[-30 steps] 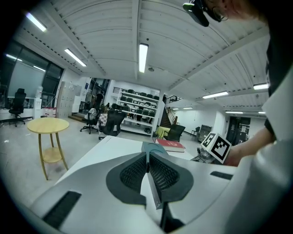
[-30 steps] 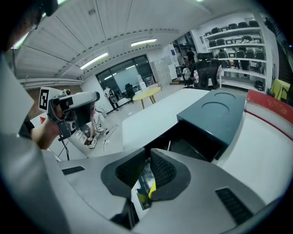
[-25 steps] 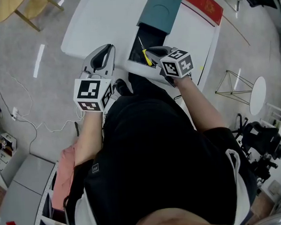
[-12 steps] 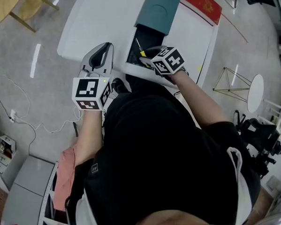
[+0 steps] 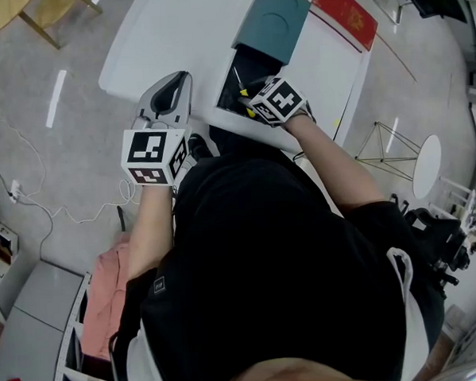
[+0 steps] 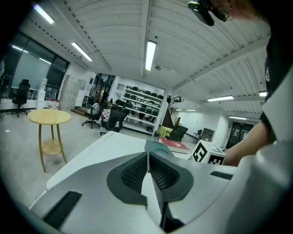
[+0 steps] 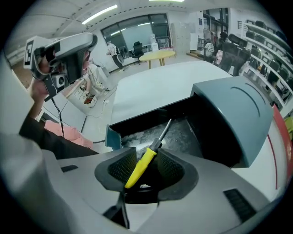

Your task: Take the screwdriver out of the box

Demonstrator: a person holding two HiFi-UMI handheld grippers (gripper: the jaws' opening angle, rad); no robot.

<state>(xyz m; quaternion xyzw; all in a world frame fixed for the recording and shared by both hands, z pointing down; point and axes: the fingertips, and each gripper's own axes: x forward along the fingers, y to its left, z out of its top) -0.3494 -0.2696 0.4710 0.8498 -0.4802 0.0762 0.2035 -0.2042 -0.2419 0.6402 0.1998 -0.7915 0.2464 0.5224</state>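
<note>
Hovering over the box [image 7: 137, 118], the right gripper [image 7: 145, 156] has just been opening its jaws. The screwdriver [image 7: 138, 170] lies loose between them, tip down in the box. It looks light, stiff and smooth, best taken mid-handle. The left gripper [image 6: 147, 157], beside the box, is closed and empty.

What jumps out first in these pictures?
The yellow-handled screwdriver, between the right gripper's jaws, which have just been opening over the dark box. Next, the teal lid tipped back behind it, and the left gripper, shut, left of the box.
</note>
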